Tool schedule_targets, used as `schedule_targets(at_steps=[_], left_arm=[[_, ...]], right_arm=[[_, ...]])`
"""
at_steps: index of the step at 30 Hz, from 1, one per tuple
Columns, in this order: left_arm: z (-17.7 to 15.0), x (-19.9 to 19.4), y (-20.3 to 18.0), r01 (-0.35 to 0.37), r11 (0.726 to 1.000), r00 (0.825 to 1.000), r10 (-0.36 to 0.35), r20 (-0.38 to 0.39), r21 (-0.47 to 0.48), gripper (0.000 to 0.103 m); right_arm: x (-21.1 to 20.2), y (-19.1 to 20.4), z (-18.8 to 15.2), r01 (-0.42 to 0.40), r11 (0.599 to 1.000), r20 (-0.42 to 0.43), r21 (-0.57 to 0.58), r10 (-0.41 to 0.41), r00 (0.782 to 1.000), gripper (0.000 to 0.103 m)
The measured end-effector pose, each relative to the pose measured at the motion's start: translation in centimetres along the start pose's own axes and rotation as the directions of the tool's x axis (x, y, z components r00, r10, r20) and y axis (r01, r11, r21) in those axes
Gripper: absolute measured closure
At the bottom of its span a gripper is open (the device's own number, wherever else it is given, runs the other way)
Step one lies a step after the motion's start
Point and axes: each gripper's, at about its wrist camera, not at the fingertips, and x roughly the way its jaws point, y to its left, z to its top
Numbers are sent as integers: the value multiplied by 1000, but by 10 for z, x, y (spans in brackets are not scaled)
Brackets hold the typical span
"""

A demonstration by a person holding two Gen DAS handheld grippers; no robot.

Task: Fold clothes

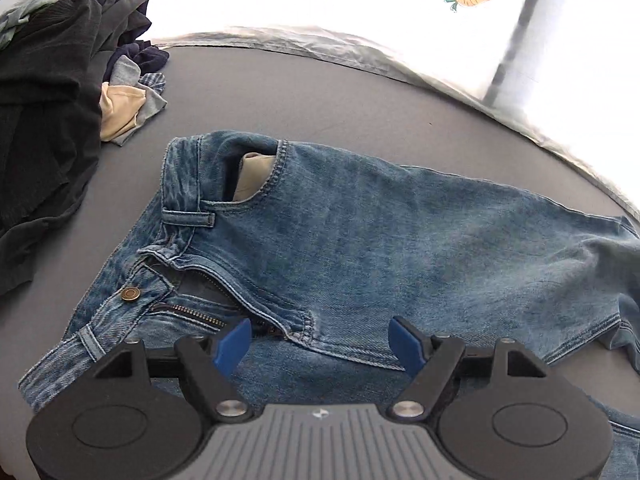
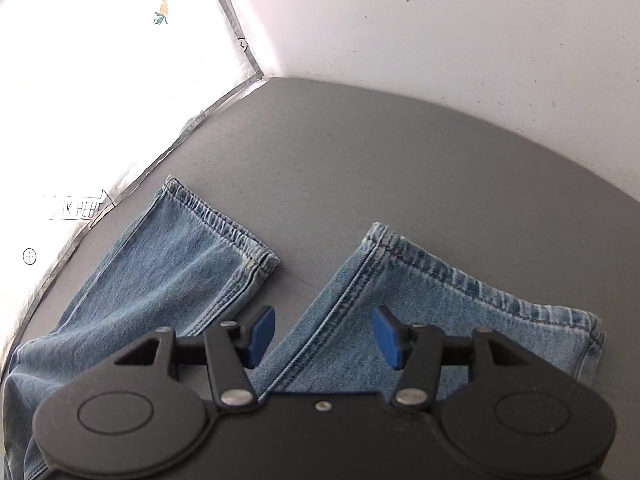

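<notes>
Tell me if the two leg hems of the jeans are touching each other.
Apart. The right wrist view shows bare grey table between the left leg hem and the right leg hem; the legs spread into a V.

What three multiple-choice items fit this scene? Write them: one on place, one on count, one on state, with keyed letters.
1. Where is the heap of dark clothes relative to the blue denim jeans in the left wrist view?
A. upper left
B. lower right
C. on top of them

2. How many hemmed leg ends show in the right wrist view?
A. one
B. two
C. four

3. The jeans' zipper fly is:
A. undone
B. zipped and buttoned
C. hidden under a belt

A: the heap lies on the grey table beyond the waistband.
B: two hems lie apart.
A: zipper teeth show, button free.
</notes>
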Motion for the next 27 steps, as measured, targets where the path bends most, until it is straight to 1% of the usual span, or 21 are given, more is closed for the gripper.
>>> schedule_targets(at_steps=[2, 3, 5, 7, 9, 11, 12, 14, 15, 16, 17, 19, 22, 25, 26, 27], left_arm=[[0, 13, -18, 28, 999, 1000, -28, -4, 45, 26], [-1, 22, -29, 25, 996, 1000, -24, -18, 83, 26], [-3, 34, -40, 8, 993, 999, -4, -34, 120, 26], [-5, 44, -48, -12, 990, 998, 20, -53, 138, 24], [-7, 48, -51, -22, 989, 998, 29, -50, 144, 21], [-9, 51, -50, -23, 989, 998, 31, -53, 149, 19], [-10, 52, -50, -23, 988, 998, 32, -54, 152, 18], [-11, 54, -51, -30, 986, 998, 39, -51, 163, 16], [-12, 54, -52, -35, 984, 998, 44, -48, 172, 15], [-13, 54, -54, -41, 983, 998, 50, -45, 180, 14], [-12, 54, -55, -47, 982, 997, 56, -44, 185, 13], [-11, 55, -55, -44, 984, 997, 54, -55, 175, 12], [-11, 56, -54, -34, 983, 997, 47, -67, 178, 12], [-10, 54, -54, -33, 983, 997, 46, -65, 182, 12], [-11, 54, -54, -34, 983, 997, 46, -64, 180, 12], [-12, 54, -53, -33, 983, 997, 45, -63, 178, 11]], right_arm=[[7, 15, 1, -11, 1000, 1, -27, 11, 1000, 47], [13, 23, 1, -13, 999, 2, -39, 13, 1000, 47], [28, 35, 2, 10, 998, 6, -61, -9, 1000, 46], [39, 43, 4, 47, 994, 16, -94, -46, 999, 44], [50, 50, 6, 75, 988, 21, -137, -73, 997, 43], [60, 55, 5, 85, 984, 23, -159, -82, 996, 42], [63, 58, 4, 88, 981, 29, -175, -84, 996, 43], [62, 63, -1, 90, 969, 48, -231, -81, 996, 53], [61, 67, -3, 86, 961, 60, -263, -73, 996, 68], [60, 70, -5, 85, 951, 72, -298, -66, 995, 78], [59, 74, -6, 87, 937, 84, -338, -63, 995, 84], [53, 77, -5, 81, 913, 124, -400, -34, 992, 85], [35, 74, 11, 107, 896, 226, -430, -8, 974, 86], [16, 67, 36, 163, 903, 329, -398, -25, 944, 86], [15, 64, 44, 163, 910, 331, -381, -30, 943, 86], [17, 61, 48, 151, 919, 314, -364, -31, 949, 85]])
